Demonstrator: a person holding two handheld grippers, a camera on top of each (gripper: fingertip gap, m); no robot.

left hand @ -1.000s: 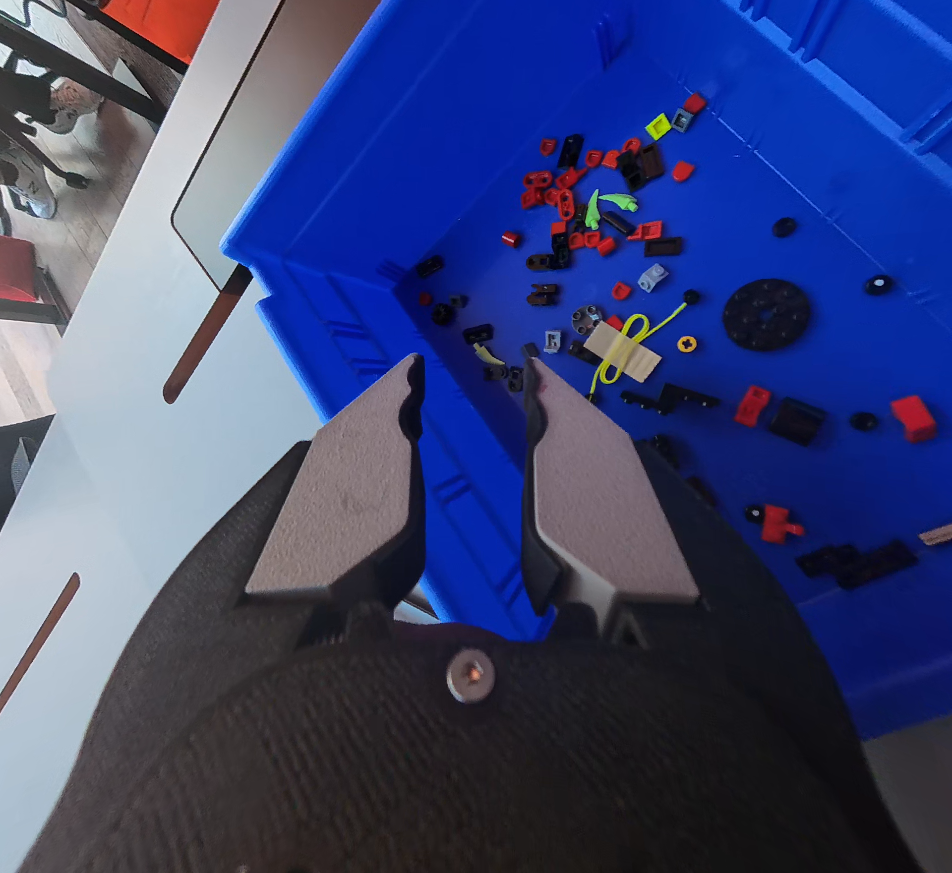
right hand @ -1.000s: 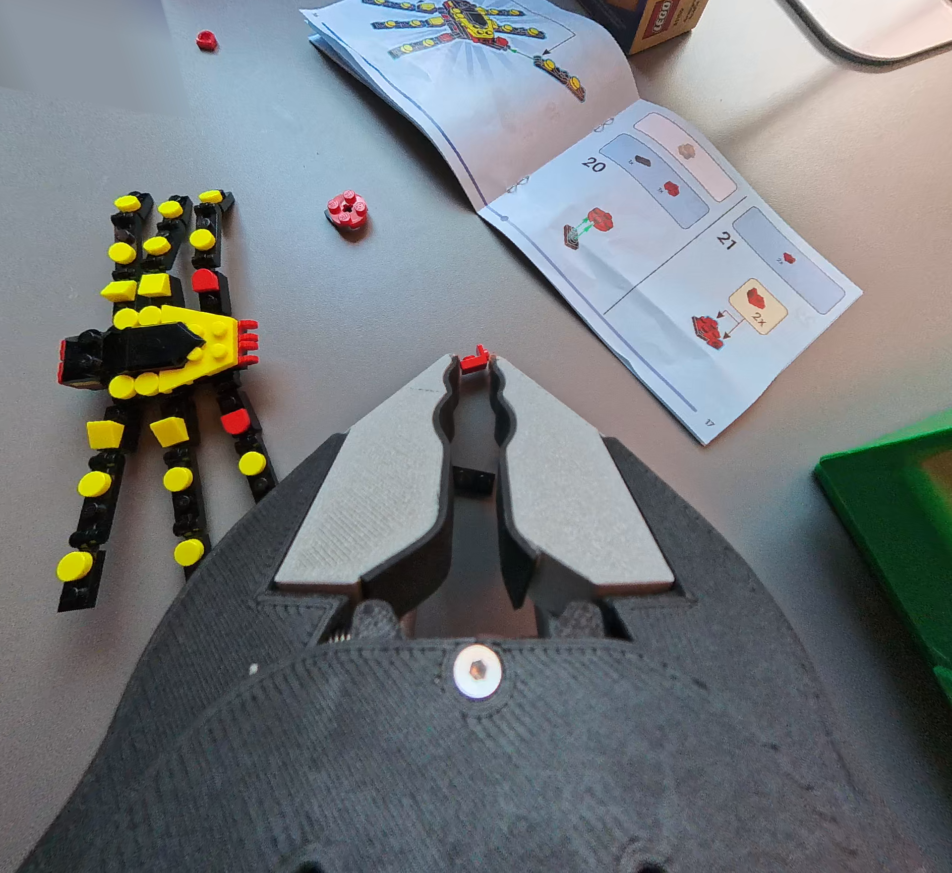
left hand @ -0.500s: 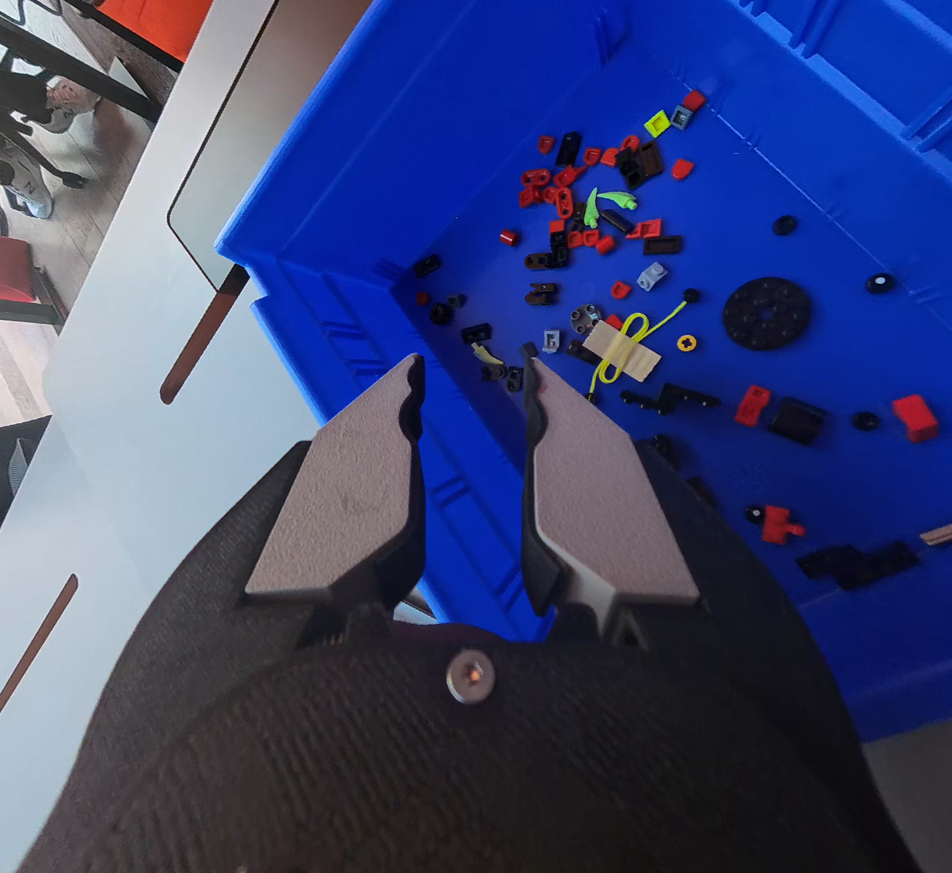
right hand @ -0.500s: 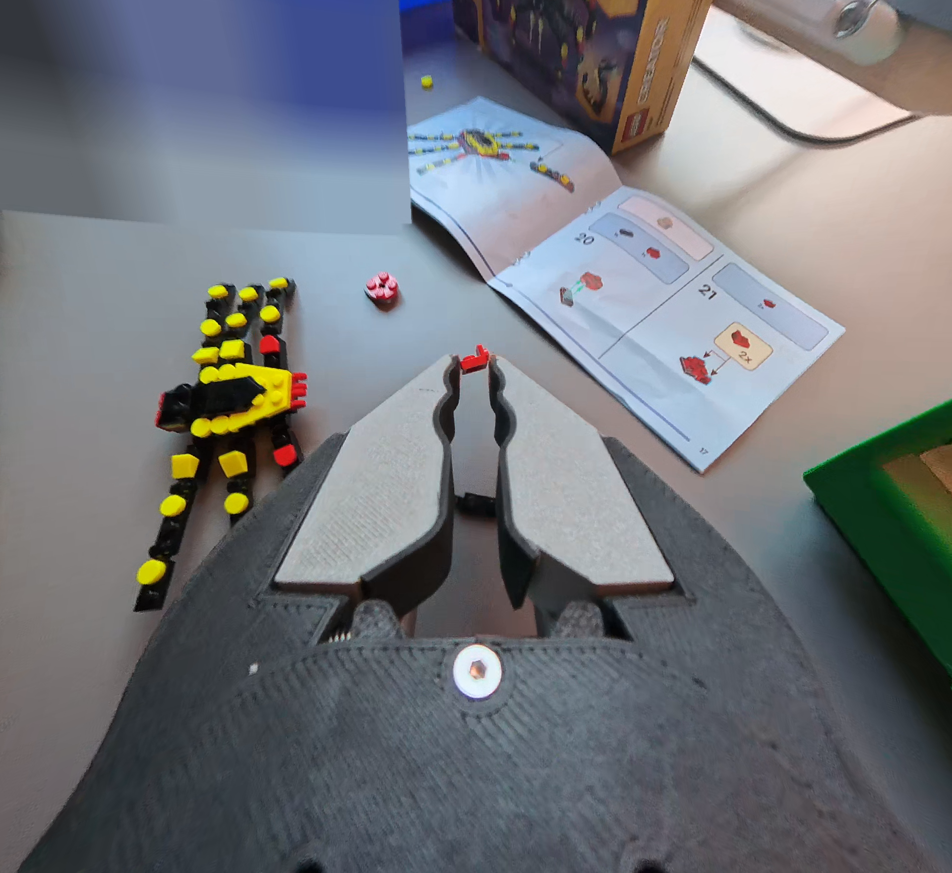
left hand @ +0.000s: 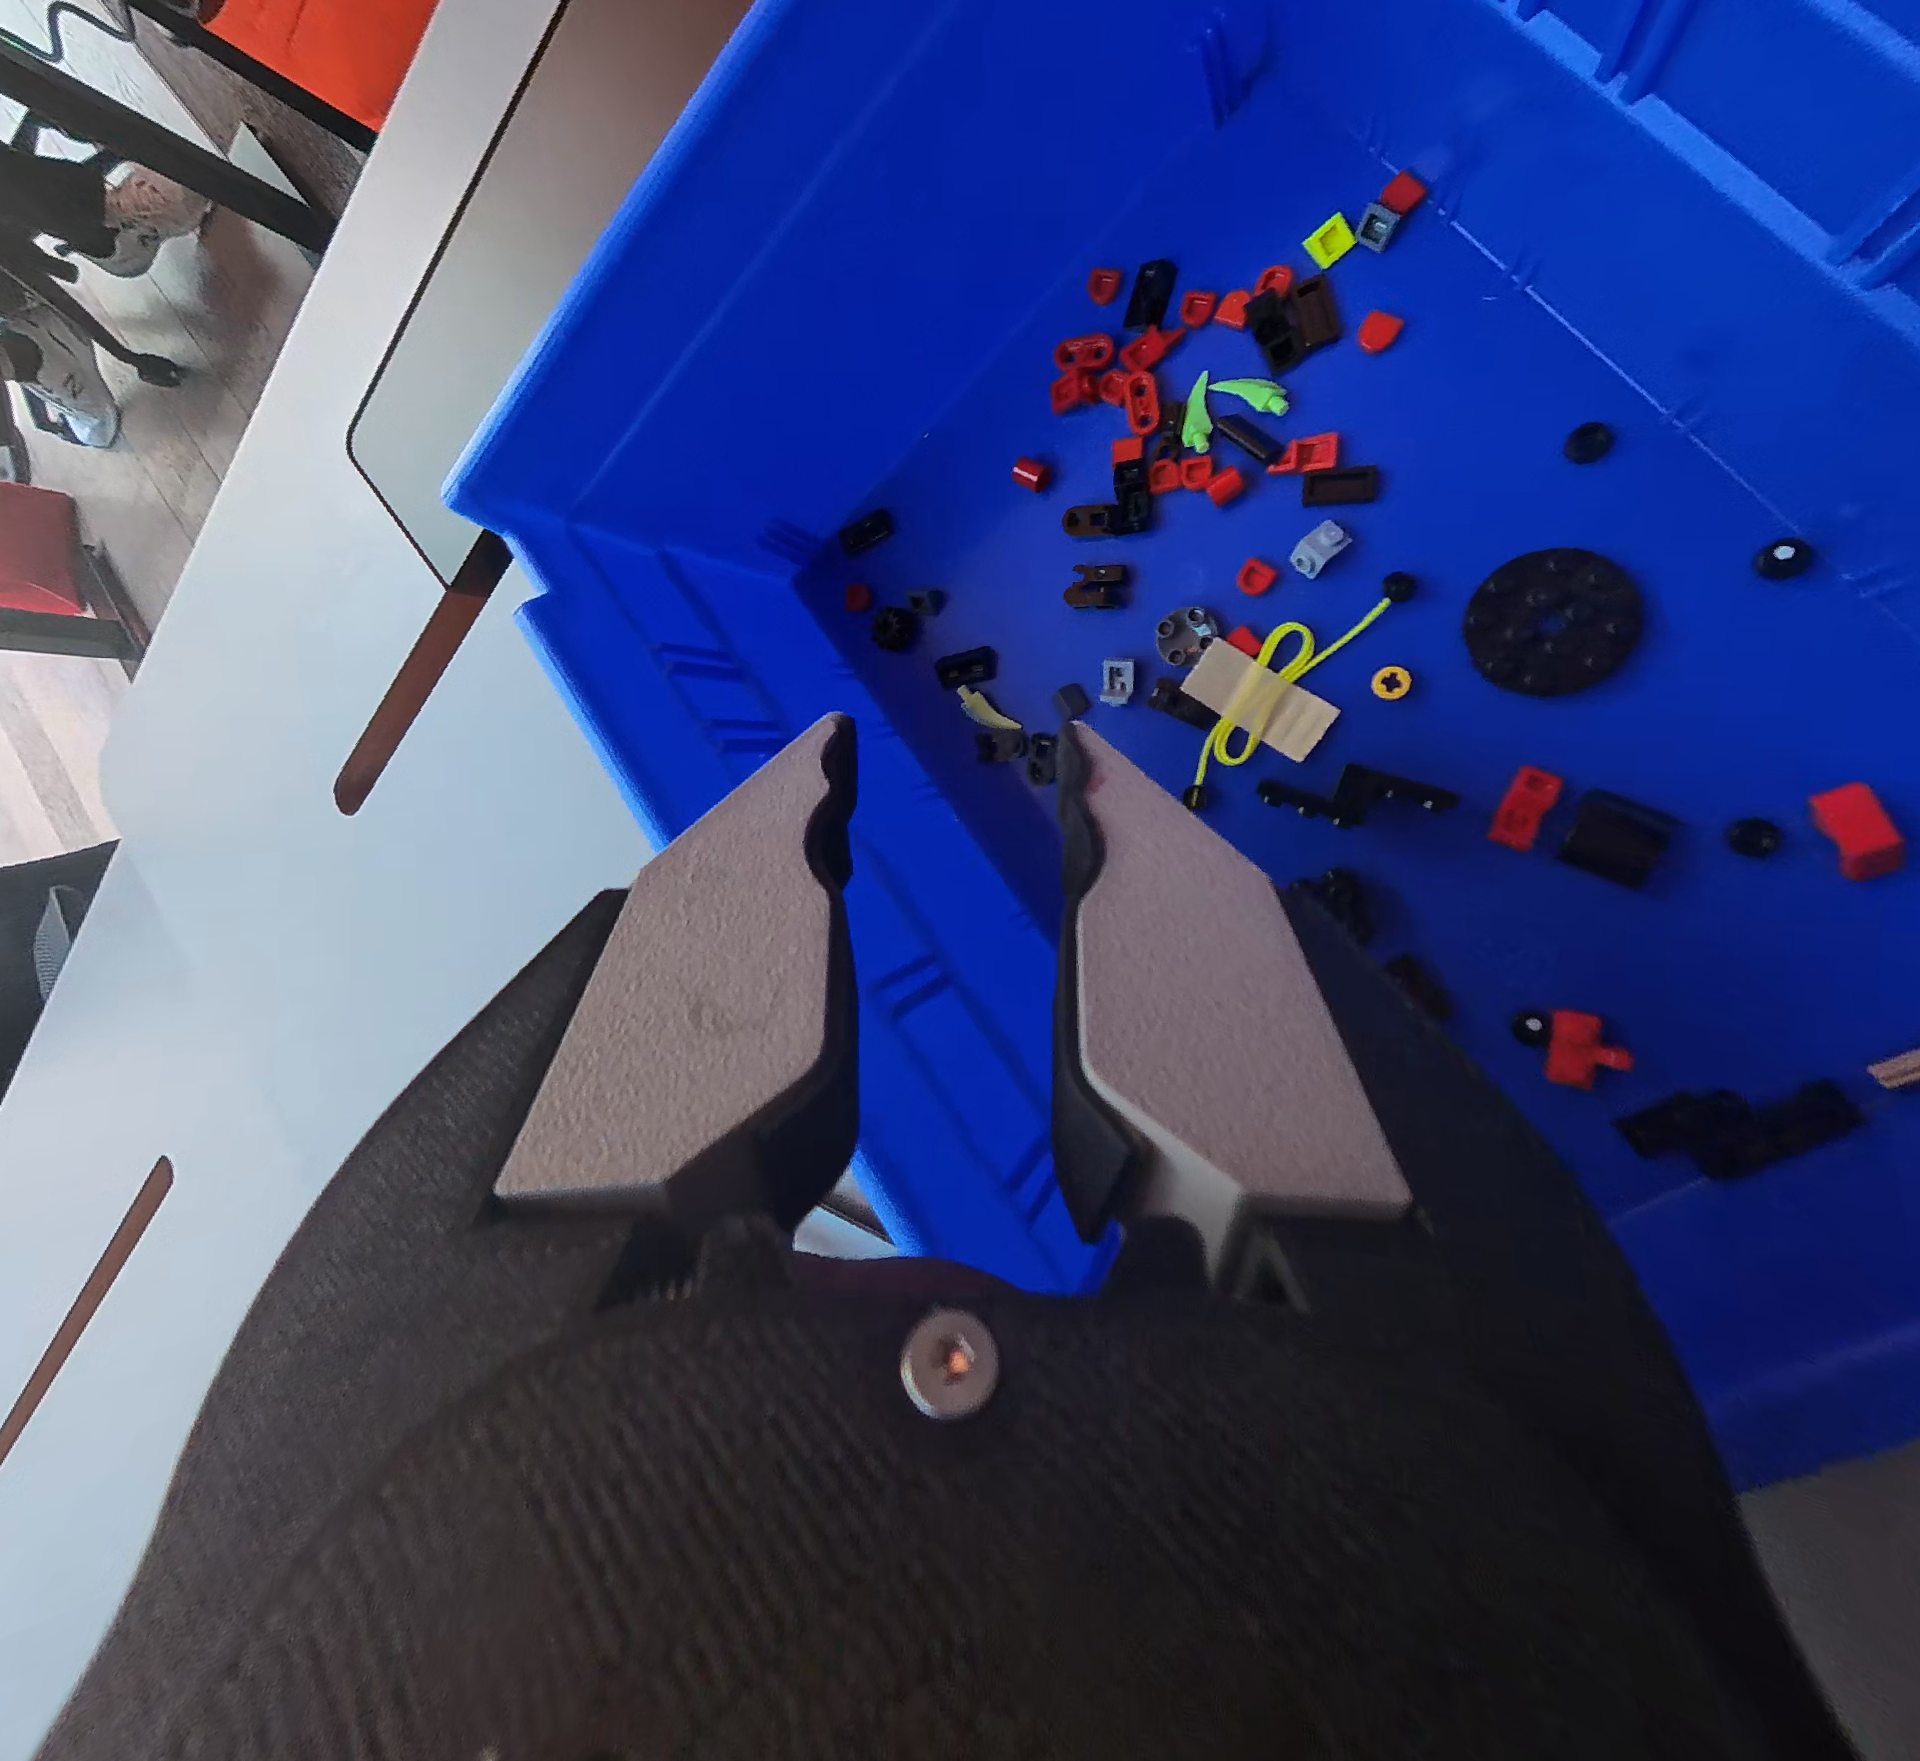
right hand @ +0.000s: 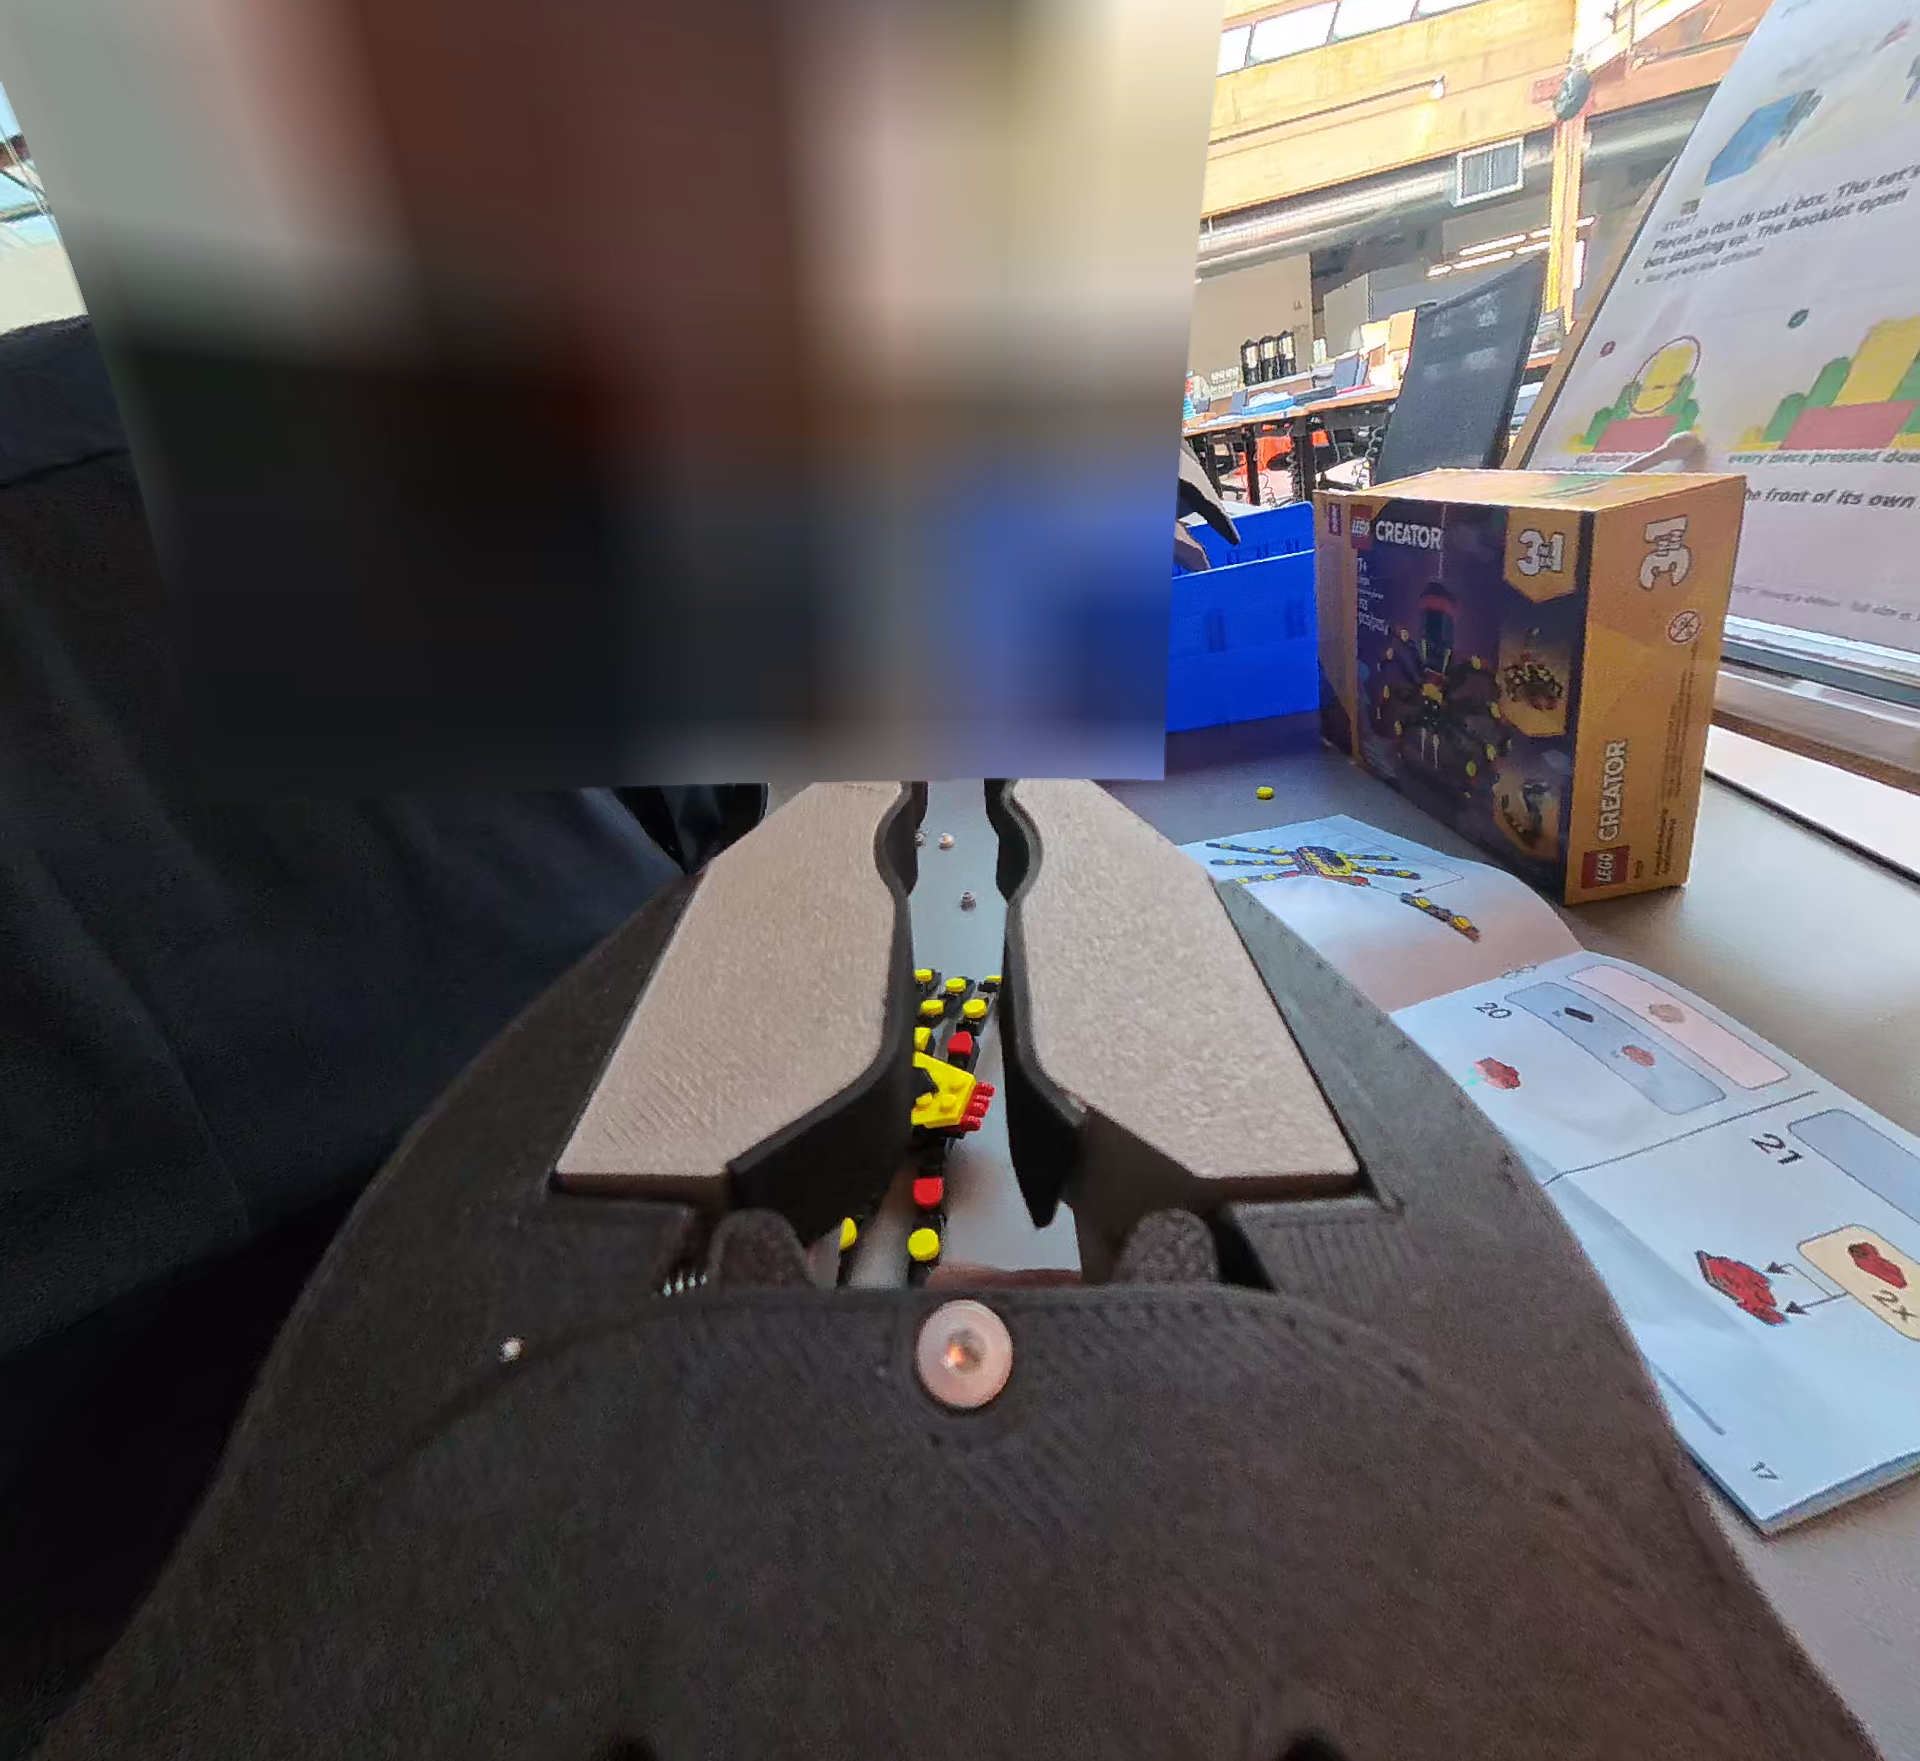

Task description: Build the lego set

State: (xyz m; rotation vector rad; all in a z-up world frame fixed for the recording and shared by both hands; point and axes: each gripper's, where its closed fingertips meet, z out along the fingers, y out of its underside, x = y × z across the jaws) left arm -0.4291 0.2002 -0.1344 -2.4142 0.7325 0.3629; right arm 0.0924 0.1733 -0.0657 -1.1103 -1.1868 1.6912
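My left gripper (left hand: pixel 956 745) is open and empty, hovering over the near corner of the blue bin (left hand: pixel 727 257). Several loose red, black and lime pieces (left hand: pixel 1153 402) lie on the bin floor, with a black round plate (left hand: pixel 1553 620) and a tan piece tied with yellow-green string (left hand: pixel 1257 698). My right gripper (right hand: pixel 954 792) points level across the table above the black-and-yellow spider model (right hand: pixel 940 1103), which shows between the fingers. Its jaws stand as narrow as when they held the small red piece. A blurred patch hides the tips.
The open instruction booklet (right hand: pixel 1662 1140) lies to the right, with the set's box (right hand: pixel 1507 672) upright behind it. The blue bin (right hand: pixel 1242 631) also stands behind in the right wrist view. A person in dark clothing (right hand: pixel 260 880) is close on the left. A printed sheet (right hand: pixel 1818 257) stands far right.
My right gripper has tilted up from looking down at the table to looking level and has moved over the spider model. The left gripper has hardly moved.
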